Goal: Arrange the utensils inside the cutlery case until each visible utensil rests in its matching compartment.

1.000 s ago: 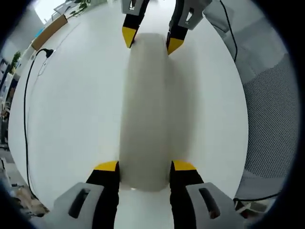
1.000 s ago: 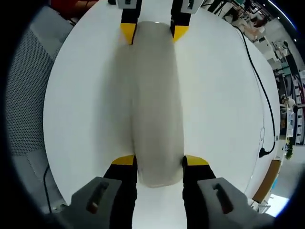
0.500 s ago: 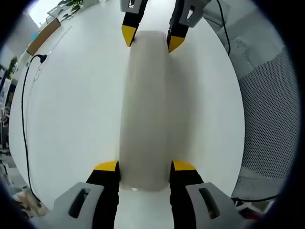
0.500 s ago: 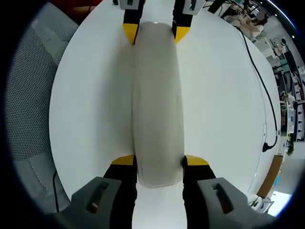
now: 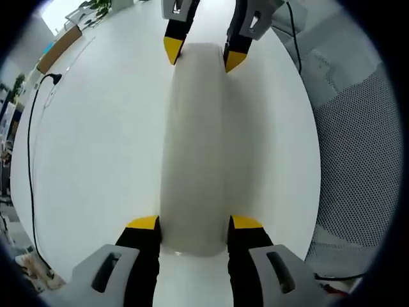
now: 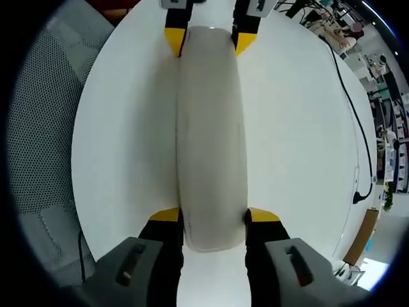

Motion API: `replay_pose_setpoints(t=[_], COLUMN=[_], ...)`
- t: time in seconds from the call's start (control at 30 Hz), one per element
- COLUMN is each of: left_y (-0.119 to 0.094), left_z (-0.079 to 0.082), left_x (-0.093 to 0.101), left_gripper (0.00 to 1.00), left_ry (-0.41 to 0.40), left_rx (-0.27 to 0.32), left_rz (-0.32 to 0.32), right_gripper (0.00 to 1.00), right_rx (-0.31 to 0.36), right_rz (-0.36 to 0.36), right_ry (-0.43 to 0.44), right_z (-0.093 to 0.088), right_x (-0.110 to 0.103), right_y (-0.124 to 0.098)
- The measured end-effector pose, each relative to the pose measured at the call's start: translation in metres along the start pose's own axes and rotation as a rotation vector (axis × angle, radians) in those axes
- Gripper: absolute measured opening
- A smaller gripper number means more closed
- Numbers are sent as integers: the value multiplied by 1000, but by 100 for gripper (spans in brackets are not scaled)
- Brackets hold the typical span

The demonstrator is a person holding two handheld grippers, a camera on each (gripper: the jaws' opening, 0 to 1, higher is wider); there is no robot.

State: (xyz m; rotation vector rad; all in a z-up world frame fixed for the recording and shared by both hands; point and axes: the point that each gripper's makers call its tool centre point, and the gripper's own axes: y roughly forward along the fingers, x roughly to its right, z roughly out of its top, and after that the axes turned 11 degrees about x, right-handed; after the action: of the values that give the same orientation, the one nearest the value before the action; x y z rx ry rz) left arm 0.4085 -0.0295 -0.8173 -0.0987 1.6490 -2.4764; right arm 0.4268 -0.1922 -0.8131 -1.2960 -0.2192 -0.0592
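Across the last second the white desk has slid a little in frame while our grip stayed; the closed case, smooth, matte and rounded, runs up the centre, pinched at opposite ends by the left gripper and right gripper, so we judge sorting not yet begun

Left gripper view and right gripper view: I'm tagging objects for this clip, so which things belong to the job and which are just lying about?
Job:
long pale closed cutlery case
left gripper
right gripper

Lying about:
white table
black cable
grey mesh chair
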Motion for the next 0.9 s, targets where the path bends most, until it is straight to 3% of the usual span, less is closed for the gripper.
replay_pose_setpoints(t=[0.9], left_y=[-2], left_z=[0], left_x=[33], left_gripper=[42], left_ry=[4], left_rx=[18], left_rz=[3], right_gripper=[36], right_rx=[-10], right_rz=[3], right_ry=[6], right_z=[0], right_x=[-33], right_y=[-7])
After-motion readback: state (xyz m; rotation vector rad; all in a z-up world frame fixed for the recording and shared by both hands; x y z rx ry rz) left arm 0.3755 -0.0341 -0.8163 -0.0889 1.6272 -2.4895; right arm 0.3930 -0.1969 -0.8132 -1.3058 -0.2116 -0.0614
